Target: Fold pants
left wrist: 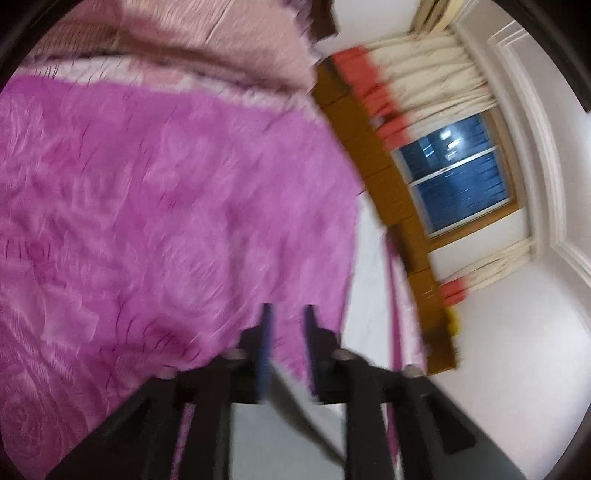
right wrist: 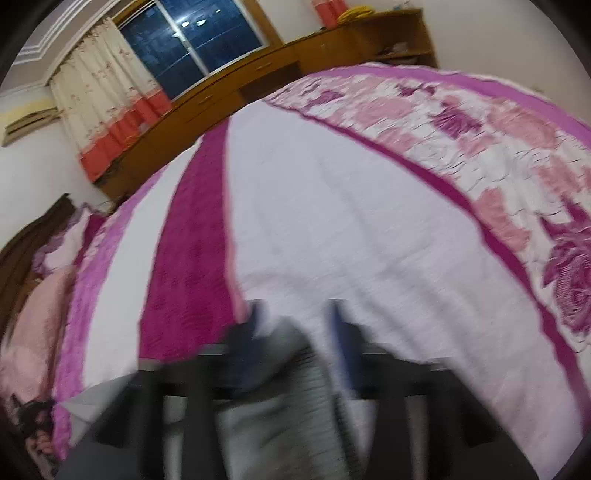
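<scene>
Both views are motion-blurred. The grey pants [left wrist: 280, 424] hang below my left gripper [left wrist: 288, 314] over the purple bedspread [left wrist: 147, 184]. Its fingers stand close together with grey cloth running between them lower down. In the right wrist view my right gripper [right wrist: 295, 314] has the grey pants [right wrist: 291, 369] bunched between its fingers, with a ribbed waistband showing. It is held over the white part of the bedspread [right wrist: 351, 221]. The rest of the pants is hidden under the grippers.
A wooden cabinet [right wrist: 258, 74] runs along the far side of the bed under a dark window [right wrist: 192, 33] with cream and coral curtains [right wrist: 107, 107]. Pink pillows [right wrist: 33, 314] lie at the bed's head.
</scene>
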Demonstrator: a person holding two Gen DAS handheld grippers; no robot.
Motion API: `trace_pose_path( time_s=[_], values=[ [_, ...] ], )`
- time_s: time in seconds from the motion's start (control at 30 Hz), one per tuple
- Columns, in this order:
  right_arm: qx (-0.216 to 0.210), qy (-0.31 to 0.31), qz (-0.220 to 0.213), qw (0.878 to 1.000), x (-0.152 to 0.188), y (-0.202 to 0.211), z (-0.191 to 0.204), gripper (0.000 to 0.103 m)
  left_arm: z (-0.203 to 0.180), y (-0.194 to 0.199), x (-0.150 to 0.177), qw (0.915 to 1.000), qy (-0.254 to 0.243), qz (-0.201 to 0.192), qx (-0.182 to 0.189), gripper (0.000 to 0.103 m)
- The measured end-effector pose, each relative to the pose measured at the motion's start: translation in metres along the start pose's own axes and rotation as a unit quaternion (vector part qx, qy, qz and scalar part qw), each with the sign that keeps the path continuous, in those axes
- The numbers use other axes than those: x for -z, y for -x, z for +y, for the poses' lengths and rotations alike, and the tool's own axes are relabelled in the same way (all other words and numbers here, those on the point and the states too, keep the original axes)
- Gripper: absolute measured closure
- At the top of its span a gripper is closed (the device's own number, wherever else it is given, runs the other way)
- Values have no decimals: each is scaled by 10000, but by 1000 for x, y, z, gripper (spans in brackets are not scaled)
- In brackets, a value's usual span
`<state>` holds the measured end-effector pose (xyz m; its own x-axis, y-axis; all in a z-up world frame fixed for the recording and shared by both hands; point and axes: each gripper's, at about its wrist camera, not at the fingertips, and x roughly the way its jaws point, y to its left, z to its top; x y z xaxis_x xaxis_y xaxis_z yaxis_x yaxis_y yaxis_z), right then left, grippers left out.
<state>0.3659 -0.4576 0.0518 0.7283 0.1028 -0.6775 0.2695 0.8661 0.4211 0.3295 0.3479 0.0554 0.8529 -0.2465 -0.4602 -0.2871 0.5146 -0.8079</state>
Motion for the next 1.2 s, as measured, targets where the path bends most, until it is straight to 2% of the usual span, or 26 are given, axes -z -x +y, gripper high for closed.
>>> trace_pose_path(
  time_s=[0.03,0.13,0.23,0.33,0.4,0.47,0.57,0.6,0.63,0.67,0.77,0.8,0.83,0.9,0.93,1.0,1.07,1.1,1.13,1.17,1.2],
  values=[
    [-25,-34,-75,10000,1,2,-2,15,-3,2,-2,10000,-79,-1,51,53],
    [-6,-54,7,10000,-1,1,-4,16,-14,5,-2,9993,-307,58,200,53],
    [64,79,35,9999,1,-1,0,16,-20,-6,6,9983,-358,380,240,53],
    [151,333,54,9993,3,0,9,15,-34,-19,21,9946,-720,732,160,53],
    [70,393,89,9992,3,1,14,16,-52,-26,37,9874,-1289,918,42,53],
    [42,485,96,9988,4,3,19,16,-73,-32,59,9745,-1969,1075,-75,53],
    [131,792,-27,9968,6,11,33,16,-101,-39,95,9472,-2924,1311,-137,53],
    [131,928,-87,9956,8,14,39,19,-113,-41,113,9341,-3271,1431,-84,53],
    [53,1181,-150,9929,11,19,51,21,-117,-42,123,9264,-3450,1504,-42,53],
    [17,1349,-171,9907,13,21,60,22,-124,-44,138,9151,-3700,1601,14,53],
    [49,2214,-227,9749,31,25,95,22,-141,-49,190,8782,-4389,1895,140,53],
    [93,2503,-201,9679,39,24,106,23,-144,-51,212,8607,-4656,2052,174,53],
    [137,2800,-147,9598,49,23,118,24,-144,-51,224,8500,-4809,2142,184,53],
    [92,3262,11,9453,69,21,140,28,-145,-53,257,8145,-5293,2368,175,53],
    [-23,3589,122,9333,86,23,155,31,-145,-51,271,7991,-5483,2462,156,53],
    [-326,3925,265,9188,111,33,175,34,-141,-41,296,7694,-5825,2618,154,53],
    [-892,3858,611,9162,132,48,186,36,-139,-26,315,7493,-6086,2601,247,53],
    [-1096,3743,777,9175,137,52,188,36,-138,-18,326,7359,-6279,2518,294,53],
    [-1378,3530,1041,9195,149,61,192,36,-138,-12,331,7262,-6455,2353,268,53],
    [-1455,3435,1121,9210,156,66,193,36,-137,-5,338,7168,-6663,2046,199,53],
    [-1433,3353,1151,9240,167,72,194,36,-136,-2,341,7151,-6723,1905,189,53]
  ],
)
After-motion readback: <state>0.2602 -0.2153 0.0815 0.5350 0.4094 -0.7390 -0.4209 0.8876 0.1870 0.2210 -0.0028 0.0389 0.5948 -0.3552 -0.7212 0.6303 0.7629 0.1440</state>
